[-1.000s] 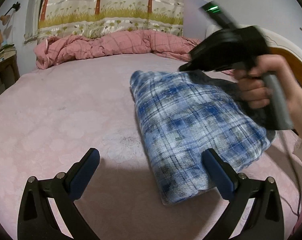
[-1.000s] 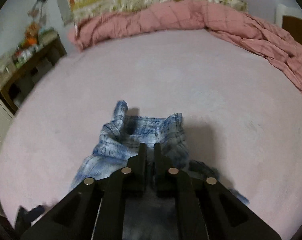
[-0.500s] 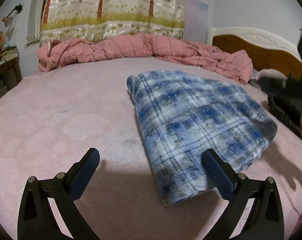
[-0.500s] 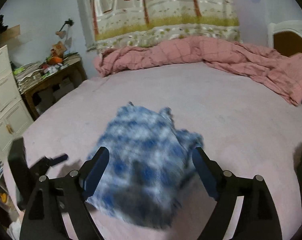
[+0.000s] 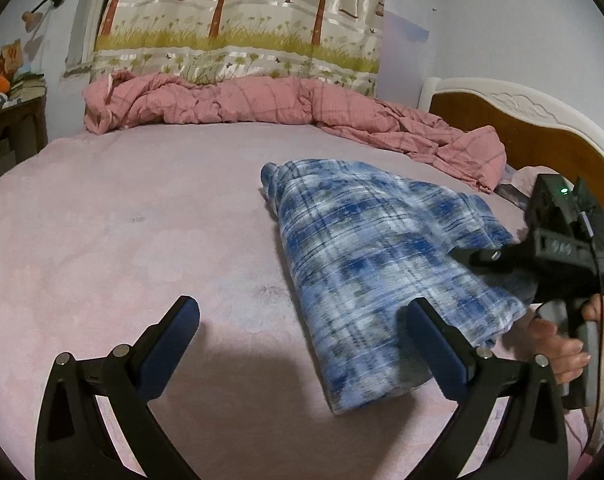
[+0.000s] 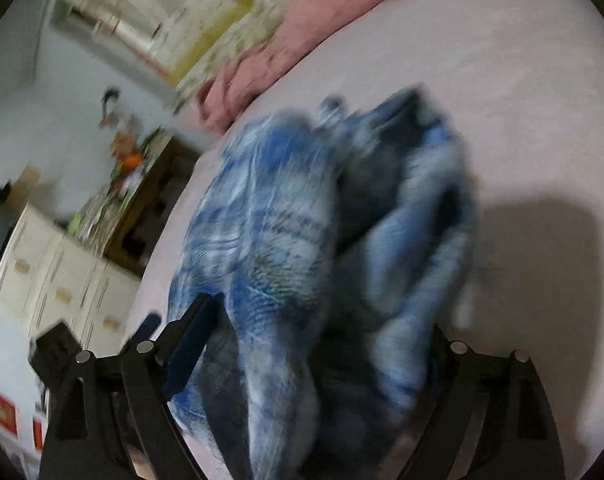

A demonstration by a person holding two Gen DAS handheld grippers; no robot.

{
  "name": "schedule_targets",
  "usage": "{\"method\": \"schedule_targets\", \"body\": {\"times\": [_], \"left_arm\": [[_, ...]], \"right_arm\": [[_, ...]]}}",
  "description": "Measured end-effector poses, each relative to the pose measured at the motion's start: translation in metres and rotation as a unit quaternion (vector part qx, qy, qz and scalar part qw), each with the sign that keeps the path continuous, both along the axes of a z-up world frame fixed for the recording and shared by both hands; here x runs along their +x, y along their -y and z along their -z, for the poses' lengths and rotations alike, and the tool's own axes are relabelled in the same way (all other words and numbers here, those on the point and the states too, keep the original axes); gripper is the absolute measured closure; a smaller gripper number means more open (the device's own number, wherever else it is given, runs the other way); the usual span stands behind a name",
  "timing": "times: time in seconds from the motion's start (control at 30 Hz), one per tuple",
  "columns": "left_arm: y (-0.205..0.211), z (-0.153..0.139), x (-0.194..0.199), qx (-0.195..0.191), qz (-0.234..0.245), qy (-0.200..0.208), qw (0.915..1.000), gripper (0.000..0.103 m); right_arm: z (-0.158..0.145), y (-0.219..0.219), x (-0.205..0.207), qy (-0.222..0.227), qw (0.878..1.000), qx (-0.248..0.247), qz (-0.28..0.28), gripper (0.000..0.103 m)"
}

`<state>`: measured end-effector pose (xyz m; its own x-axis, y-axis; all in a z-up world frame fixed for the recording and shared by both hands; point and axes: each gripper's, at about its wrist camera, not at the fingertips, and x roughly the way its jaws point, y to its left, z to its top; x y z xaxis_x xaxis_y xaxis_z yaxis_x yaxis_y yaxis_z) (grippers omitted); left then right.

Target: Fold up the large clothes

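Left wrist view: the left gripper [image 5: 302, 344] hovers low over the pink bed [image 5: 142, 220], its jaws spread wide and holding nothing; its right finger sits just in front of the near edge of the blue plaid shirt [image 5: 374, 264]. The shirt lies on the bed as a folded, oblong bundle, running from near the middle of the mattress toward the near right. The right gripper [image 5: 478, 258], held in a hand [image 5: 558, 344], now comes in low from the right at the shirt's right edge. Half a second ago it was almost out of this view, and a second ago it was raised above the far end of the bundle. The left gripper itself has hardly shifted. A rumpled pink quilt [image 5: 262, 100] lies along the far side of the bed, in front of a patterned curtain [image 5: 238, 20].

Right wrist view: the picture is blurred and tilted. The right gripper [image 6: 314, 344] has its jaws wide apart, with the shirt [image 6: 286, 220] bulging between them, though the pads do not appear to press on it. A second ago these jaws were pinched tight on the cloth; they have since let go and dropped to the bundle's side. That suggests one fold is laid down and the next grasp, or a tidying of the edge, is being lined up.
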<state>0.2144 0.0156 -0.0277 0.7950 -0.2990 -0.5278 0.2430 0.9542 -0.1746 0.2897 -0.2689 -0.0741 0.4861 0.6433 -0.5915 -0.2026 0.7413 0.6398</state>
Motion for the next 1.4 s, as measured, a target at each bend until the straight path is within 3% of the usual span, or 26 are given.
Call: {"method": "schedule_targets", "body": {"times": [0.03,0.1,0.2,0.43,0.7,0.8,0.93,1.13,1.27,1.4], "left_arm": [[0.0,0.0,-0.001,0.0,-0.001,0.001,1.0,0.0],[0.001,-0.002,-0.003,-0.001,-0.002,0.004,1.0,0.0],[0.001,-0.003,-0.004,-0.002,-0.008,0.009,0.9999,0.0],[0.008,-0.013,-0.012,0.016,-0.024,0.024,0.9993,0.0],[0.052,-0.068,-0.03,-0.018,0.035,0.043,0.9983,0.0],[0.073,-0.084,-0.032,-0.025,0.054,0.051,0.9969,0.0],[0.112,-0.099,-0.037,-0.004,0.083,0.066,0.9944,0.0],[0.187,-0.117,-0.045,0.007,0.138,0.086,0.9866,0.0],[0.246,-0.122,-0.04,-0.016,0.175,0.072,0.9818,0.0],[0.304,-0.119,-0.028,-0.053,0.199,0.035,0.9781,0.0]], "right_arm": [[0.001,-0.004,0.002,0.0,1.0,-0.01,-0.004,0.018],[0.001,-0.002,0.0,0.001,1.0,-0.01,0.003,0.049],[-0.002,0.005,-0.004,0.008,1.0,-0.009,0.025,0.065],[-0.062,-0.008,-0.041,0.099,0.987,-0.116,0.045,0.068],[-0.148,0.03,-0.077,0.172,0.957,-0.218,0.084,0.069],[-0.177,0.066,-0.092,0.183,0.943,-0.247,0.126,0.07],[-0.218,0.122,-0.113,0.202,0.926,-0.263,0.182,0.07],[-0.287,0.229,-0.182,0.25,0.895,-0.25,0.273,0.07],[-0.278,0.302,-0.209,0.224,0.872,-0.253,0.354,0.069],[-0.214,0.383,-0.209,0.106,0.859,-0.264,0.426,0.066]]}}
